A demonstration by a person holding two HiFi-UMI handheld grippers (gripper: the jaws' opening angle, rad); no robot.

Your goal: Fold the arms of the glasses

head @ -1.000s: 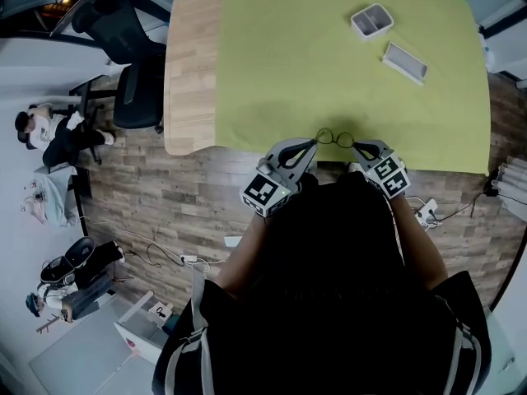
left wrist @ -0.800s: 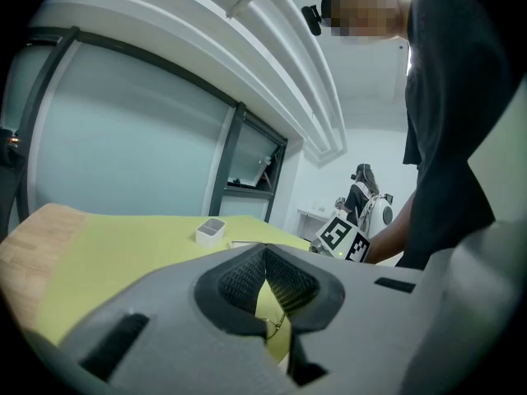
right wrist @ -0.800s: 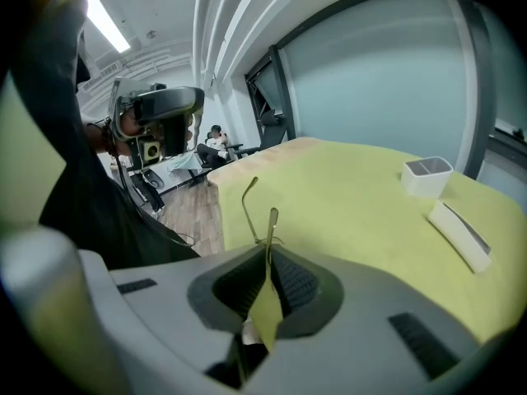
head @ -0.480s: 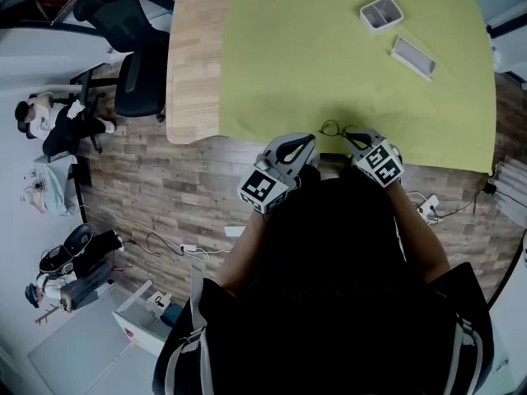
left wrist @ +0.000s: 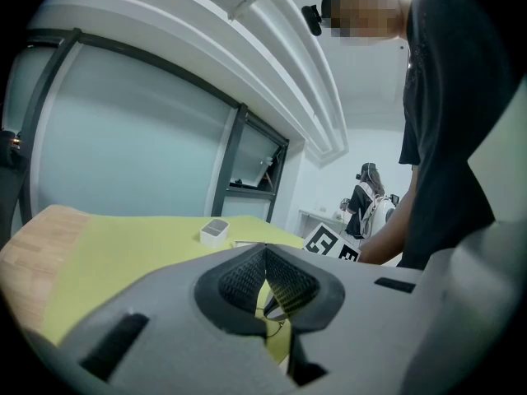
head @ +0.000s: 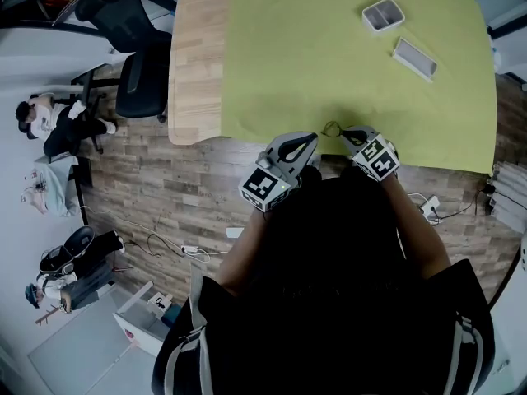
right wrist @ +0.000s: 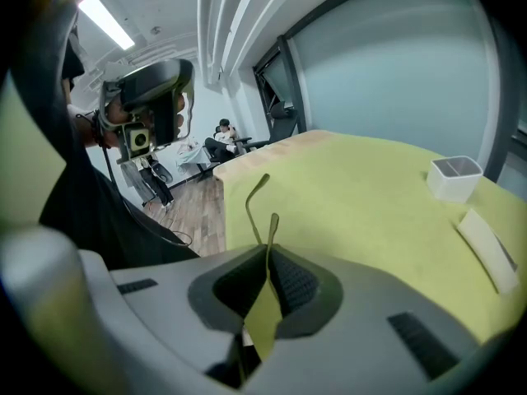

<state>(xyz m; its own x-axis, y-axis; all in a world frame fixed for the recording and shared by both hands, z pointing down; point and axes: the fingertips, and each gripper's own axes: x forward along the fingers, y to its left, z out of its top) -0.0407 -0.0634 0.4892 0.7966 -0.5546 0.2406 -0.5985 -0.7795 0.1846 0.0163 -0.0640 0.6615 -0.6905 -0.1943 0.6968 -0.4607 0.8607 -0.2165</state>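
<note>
glasses (head: 332,128) held over near edge of yellow mat (head: 329,48), right gripper (head: 352,138) clamped on them, thin arms poking past its jaws. left gripper (head: 306,142) pressed together, seemingly empty, beside them. risk: wire slips or bends, drops off mat edge.

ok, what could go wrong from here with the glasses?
1. The right gripper is shut on the glasses by their thin arms. A twist or a harder squeeze could bend them.
2. In the head view the glasses are right at the near edge of the table, so a slip would likely drop them to the floor.
</note>
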